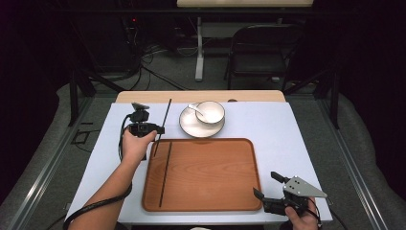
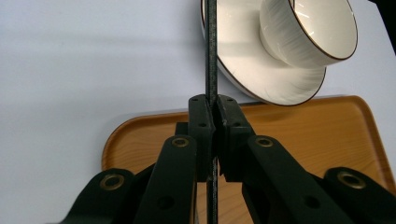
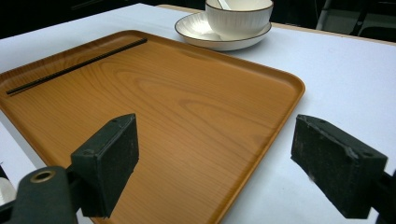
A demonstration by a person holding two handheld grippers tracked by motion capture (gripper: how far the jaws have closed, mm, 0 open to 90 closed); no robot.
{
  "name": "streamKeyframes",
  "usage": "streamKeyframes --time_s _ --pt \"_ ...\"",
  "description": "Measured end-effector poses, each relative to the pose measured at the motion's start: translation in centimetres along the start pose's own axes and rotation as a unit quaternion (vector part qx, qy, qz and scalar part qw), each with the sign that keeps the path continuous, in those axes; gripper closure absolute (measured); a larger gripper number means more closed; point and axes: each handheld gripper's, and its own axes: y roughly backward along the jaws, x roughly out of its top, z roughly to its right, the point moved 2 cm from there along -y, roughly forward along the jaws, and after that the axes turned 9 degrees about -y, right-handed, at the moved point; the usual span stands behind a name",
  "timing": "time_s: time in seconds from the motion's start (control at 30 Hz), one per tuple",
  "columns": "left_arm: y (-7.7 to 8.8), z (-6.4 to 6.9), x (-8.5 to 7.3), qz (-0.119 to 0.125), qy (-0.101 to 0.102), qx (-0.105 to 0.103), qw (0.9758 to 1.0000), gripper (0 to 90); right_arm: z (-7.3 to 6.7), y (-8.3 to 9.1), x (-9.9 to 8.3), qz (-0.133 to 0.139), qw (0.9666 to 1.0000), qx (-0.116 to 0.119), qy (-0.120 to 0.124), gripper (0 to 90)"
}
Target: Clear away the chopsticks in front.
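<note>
A thin black chopstick [image 1: 166,112] is pinched in my left gripper [image 1: 159,129], which is shut on it near the tray's far left corner. In the left gripper view the stick [image 2: 211,56] rises between the closed jaws [image 2: 214,105] across the plate's edge. A second black chopstick [image 1: 165,175] lies along the left side of the wooden tray [image 1: 215,177], also seen as the chopstick [image 3: 74,67] in the right gripper view. My right gripper [image 1: 265,183] rests by the tray's near right corner, its jaws [image 3: 224,163] wide open over the tray edge [image 3: 280,93] with nothing between them.
A white plate [image 1: 191,128] behind the tray carries a white bowl [image 1: 210,112] and a spoon [image 1: 195,109]. The white tabletop [image 1: 282,124] lies to the right of the tray. A dark chair [image 1: 261,48] and cables stand on the floor beyond the table.
</note>
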Motion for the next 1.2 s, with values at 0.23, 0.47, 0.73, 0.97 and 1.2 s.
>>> streamKeyframes --time_s 0.23,0.47,0.73,0.97,1.2 --pt "1.7 0.6 -2.5 0.016 -0.009 -0.017 0.9997 85.9 0.0 0.0 0.0 0.001 1.0 -0.001 0.0 14.7" --pt "3.1 1.5 -6.1 0.02 -0.016 -0.008 0.9996 85.9 0.0 0.0 0.0 0.003 1.0 -0.001 0.001 14.7" --pt "3.7 1.3 -10.3 0.024 -0.004 0.018 0.9996 85.9 0.0 0.1 0.0 0.004 1.0 -0.001 0.001 14.6" --pt "3.0 1.1 -12.2 0.005 0.001 0.035 0.9994 85.9 -0.1 0.0 0.0 0.002 1.0 -0.001 0.001 14.6" --pt "2.3 1.3 -12.9 -0.018 -0.008 0.041 0.9989 85.8 0.0 0.1 0.0 0.004 1.0 -0.001 0.002 14.6"
